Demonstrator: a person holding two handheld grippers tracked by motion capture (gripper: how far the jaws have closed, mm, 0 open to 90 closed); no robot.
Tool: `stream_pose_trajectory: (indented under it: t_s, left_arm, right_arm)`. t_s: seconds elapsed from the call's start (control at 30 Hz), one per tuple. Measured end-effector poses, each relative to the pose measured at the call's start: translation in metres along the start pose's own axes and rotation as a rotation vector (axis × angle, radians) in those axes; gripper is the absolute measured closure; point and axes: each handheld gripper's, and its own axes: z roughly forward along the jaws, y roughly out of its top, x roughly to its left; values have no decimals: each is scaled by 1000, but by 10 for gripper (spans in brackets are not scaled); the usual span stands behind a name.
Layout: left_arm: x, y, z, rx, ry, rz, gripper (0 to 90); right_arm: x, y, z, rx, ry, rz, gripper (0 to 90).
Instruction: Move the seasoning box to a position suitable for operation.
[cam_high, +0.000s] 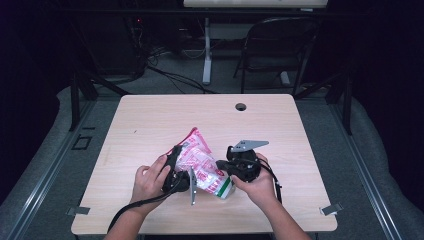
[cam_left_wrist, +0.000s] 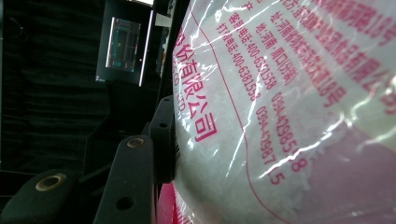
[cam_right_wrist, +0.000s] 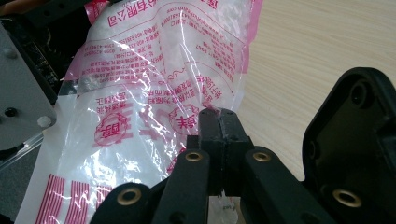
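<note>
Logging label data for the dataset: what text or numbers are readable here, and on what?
All print is pink, on the clear plastic bag of white grains:
"有限公司" in large characters, left gripper view.
"400-6381558" after a Chinese phone label.
"0394-4298518" and, partly legible, "0394-42987 5".
Other Chinese lines there are too skewed to read.
In the right gripper view the bag's print is upside down and creased, unreadable.

A lab or studio: bare desk (cam_high: 150, 120), black curtains, floor cables (cam_high: 170, 75), folding chair (cam_high: 275, 45)

Overhead light falls evenly on the tabletop (cam_high: 150, 120), leaving the surroundings nearly black. White glare streaks the plastic bag (cam_left_wrist: 289, 116), which blurs at close range in the left gripper view.
</note>
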Motion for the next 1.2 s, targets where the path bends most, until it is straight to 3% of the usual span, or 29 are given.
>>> stream_pose_trajectory:
  t_s: [1.2]
  left_arm:
    - [5,4,-4,7,10,59,599]
  right_arm:
    - [1,0,0,4,4,-5,899]
